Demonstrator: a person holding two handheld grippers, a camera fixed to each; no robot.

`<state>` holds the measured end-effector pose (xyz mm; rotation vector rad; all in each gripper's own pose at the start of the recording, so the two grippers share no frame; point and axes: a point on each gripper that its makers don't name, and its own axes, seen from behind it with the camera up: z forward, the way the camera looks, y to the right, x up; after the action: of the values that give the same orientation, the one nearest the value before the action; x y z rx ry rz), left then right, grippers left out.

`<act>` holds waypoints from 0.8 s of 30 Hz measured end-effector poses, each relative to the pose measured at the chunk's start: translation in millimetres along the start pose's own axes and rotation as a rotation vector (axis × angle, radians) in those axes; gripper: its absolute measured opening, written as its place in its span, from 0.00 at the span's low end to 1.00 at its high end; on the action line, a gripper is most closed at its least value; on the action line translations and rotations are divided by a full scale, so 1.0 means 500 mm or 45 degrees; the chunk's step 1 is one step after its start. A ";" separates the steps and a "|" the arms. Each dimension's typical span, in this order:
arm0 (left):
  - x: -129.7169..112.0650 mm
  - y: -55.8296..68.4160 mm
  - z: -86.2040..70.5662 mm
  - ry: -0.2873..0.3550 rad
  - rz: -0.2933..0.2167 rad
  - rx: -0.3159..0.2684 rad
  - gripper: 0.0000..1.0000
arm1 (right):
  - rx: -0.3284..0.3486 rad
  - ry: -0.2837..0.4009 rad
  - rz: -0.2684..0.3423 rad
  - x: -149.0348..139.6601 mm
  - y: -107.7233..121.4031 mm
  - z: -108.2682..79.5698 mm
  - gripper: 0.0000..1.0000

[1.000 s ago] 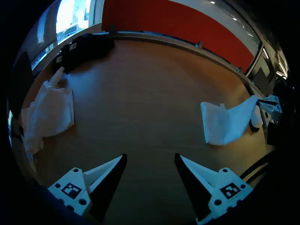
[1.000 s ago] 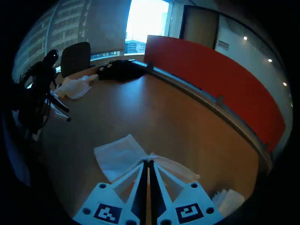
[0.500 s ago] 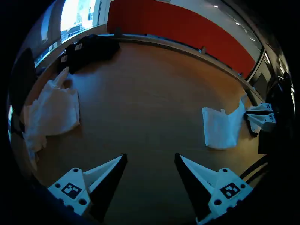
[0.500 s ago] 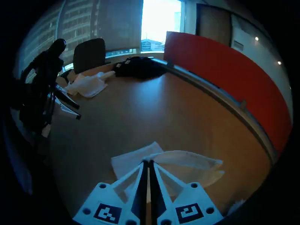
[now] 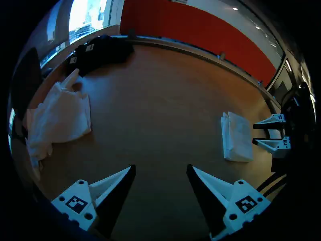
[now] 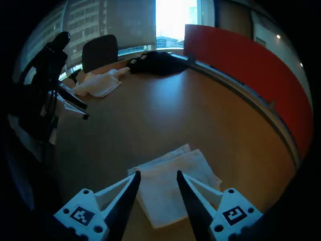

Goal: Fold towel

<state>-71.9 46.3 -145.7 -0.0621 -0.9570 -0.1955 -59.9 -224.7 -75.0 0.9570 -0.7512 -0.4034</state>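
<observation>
The right tool (image 6: 158, 172) lets go, jaws now apart, and the lifted towel (image 6: 174, 193) settles folded flat on the tabletop (image 6: 160, 108), lower centre of frame.
</observation>
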 end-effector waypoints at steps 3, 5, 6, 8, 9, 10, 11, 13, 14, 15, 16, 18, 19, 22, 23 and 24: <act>0.003 0.002 0.002 0.000 0.002 -0.003 0.94 | -0.008 0.000 0.009 -0.002 0.007 -0.002 0.70; 0.005 0.004 0.003 0.001 0.005 -0.005 0.94 | -0.011 0.000 0.012 -0.004 0.010 -0.003 0.70; 0.006 0.005 0.004 0.002 0.007 -0.006 0.94 | -0.013 0.000 0.014 -0.005 0.012 -0.004 0.70; 0.008 0.007 0.005 0.003 0.009 -0.008 0.94 | -0.015 -0.001 0.018 -0.008 0.013 -0.007 0.70; 0.009 0.008 0.005 0.003 0.010 -0.009 0.94 | -0.016 -0.001 0.020 -0.010 0.014 -0.008 0.70; 0.010 0.008 0.006 0.004 0.010 -0.009 0.94 | -0.019 -0.005 0.023 -0.014 0.015 -0.009 0.70; 0.011 0.009 0.006 0.004 0.011 -0.009 0.94 | -0.021 -0.008 0.026 -0.018 0.015 -0.010 0.70; 0.012 0.010 0.006 0.004 0.011 -0.010 0.94 | -0.025 -0.016 0.033 -0.027 0.015 -0.013 0.70; 0.012 0.011 0.006 0.004 0.011 -0.010 0.94 | -0.027 -0.020 0.038 -0.033 0.014 -0.015 0.70; 0.012 0.011 0.006 0.004 0.011 -0.010 0.94 | -0.028 -0.024 0.042 -0.038 0.013 -0.016 0.70; 0.012 0.012 0.006 0.004 0.013 -0.011 0.94 | -0.030 -0.030 0.048 -0.045 0.012 -0.018 0.70; 0.012 0.013 0.007 0.004 0.015 -0.012 0.94 | -0.033 -0.039 0.059 -0.057 0.011 -0.022 0.70; 0.011 0.013 0.007 0.003 0.018 -0.012 0.94 | -0.036 -0.045 0.064 -0.065 0.011 -0.024 0.70; 0.011 0.014 0.008 0.001 0.022 -0.011 0.94 | -0.046 -0.062 0.076 -0.086 0.010 -0.030 0.70; 0.011 0.015 0.009 0.000 0.023 -0.012 0.94 | -0.050 -0.068 0.079 -0.092 0.010 -0.032 0.70; 0.010 0.015 0.009 -0.001 0.023 -0.012 0.94 | -0.053 -0.073 0.082 -0.099 0.010 -0.034 0.70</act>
<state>-71.1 53.8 -138.7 -0.0795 -0.9557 -0.1830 -81.3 -181.8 -96.4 0.8829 -0.8212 -0.3899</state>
